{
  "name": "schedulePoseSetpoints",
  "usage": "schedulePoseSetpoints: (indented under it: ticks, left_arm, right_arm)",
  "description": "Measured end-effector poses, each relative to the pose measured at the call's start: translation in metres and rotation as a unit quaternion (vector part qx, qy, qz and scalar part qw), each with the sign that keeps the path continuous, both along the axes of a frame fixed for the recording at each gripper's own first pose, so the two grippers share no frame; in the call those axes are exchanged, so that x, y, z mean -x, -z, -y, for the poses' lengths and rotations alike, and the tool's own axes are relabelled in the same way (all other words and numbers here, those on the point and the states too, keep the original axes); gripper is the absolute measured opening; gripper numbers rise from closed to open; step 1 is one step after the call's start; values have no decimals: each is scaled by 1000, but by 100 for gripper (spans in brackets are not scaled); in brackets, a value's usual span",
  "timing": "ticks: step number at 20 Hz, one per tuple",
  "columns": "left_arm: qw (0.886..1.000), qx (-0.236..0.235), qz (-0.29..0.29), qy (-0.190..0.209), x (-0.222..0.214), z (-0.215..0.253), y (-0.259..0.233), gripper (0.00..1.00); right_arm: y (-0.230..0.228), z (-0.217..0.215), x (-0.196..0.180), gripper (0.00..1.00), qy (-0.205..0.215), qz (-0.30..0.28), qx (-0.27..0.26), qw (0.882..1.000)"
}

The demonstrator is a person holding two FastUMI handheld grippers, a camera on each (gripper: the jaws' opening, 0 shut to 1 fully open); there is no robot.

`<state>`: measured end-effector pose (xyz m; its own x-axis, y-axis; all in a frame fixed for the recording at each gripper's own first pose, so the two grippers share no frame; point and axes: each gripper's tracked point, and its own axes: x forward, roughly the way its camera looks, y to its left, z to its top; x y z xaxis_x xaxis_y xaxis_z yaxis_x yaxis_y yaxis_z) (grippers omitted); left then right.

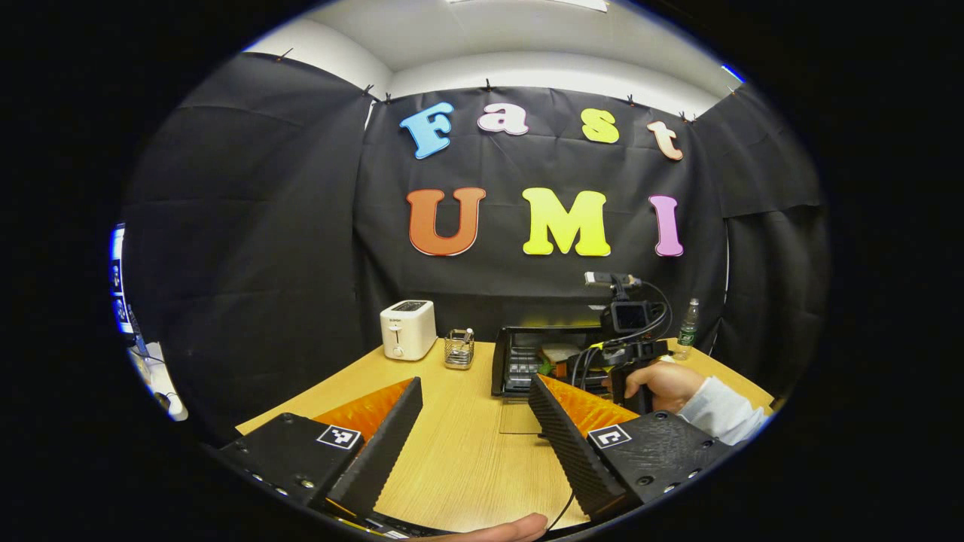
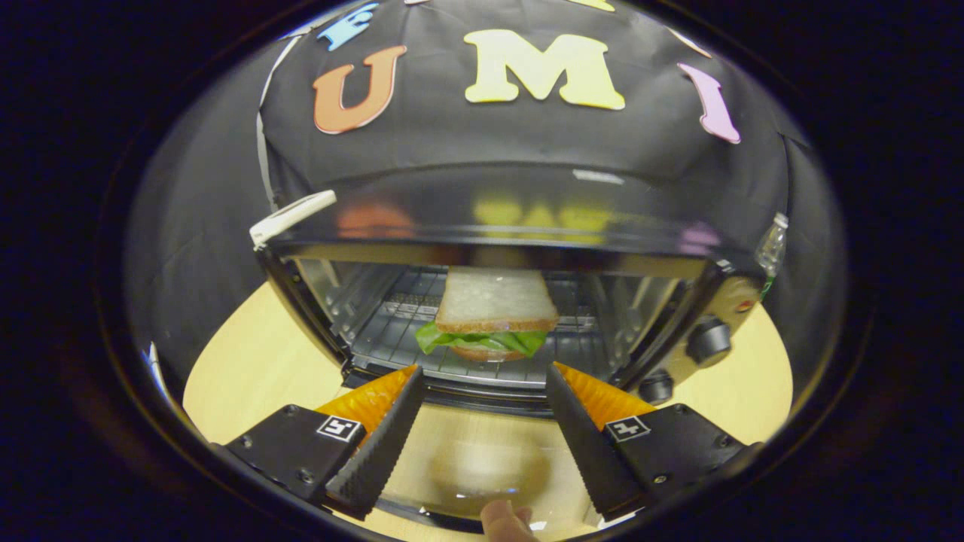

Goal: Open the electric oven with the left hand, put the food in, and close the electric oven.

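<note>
The black electric oven (image 2: 678,263) stands open, its glass door (image 2: 482,467) folded down flat toward me. A sandwich (image 2: 493,312) of white bread and green lettuce lies on the wire rack inside. My right gripper (image 2: 483,370) is open just in front of the rack, over the lowered door, its fingers apart and touching nothing. In the left gripper view the oven (image 1: 506,361) sits across the table, and a hand (image 1: 663,380) in a white sleeve holds the other gripper at its mouth. My left gripper (image 1: 474,384) hovers open above the wooden table, well short of the oven.
A white toaster (image 1: 408,329) and a small wire holder (image 1: 459,348) stand left of the oven at the back of the wooden table (image 1: 452,452). A plastic bottle (image 1: 687,330) stands at the back right. Two oven knobs (image 2: 708,340) are on its right side.
</note>
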<state>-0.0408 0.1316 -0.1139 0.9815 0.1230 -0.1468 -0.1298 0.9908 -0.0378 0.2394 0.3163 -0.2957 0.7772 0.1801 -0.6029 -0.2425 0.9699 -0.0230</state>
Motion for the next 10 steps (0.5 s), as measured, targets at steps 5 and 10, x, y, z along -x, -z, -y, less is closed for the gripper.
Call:
schedulePoseSetpoints:
  ticks: [5,10]
  left_arm:
    - [999,-10,-29,11,-17,15,19,94]
    - [998,-18,-59,28,-42,39,46,94]
  right_arm:
    - [-86,26,55,100,-17,93,-29,995]
    - [-172,79,111,100,-1,187,-63,980]
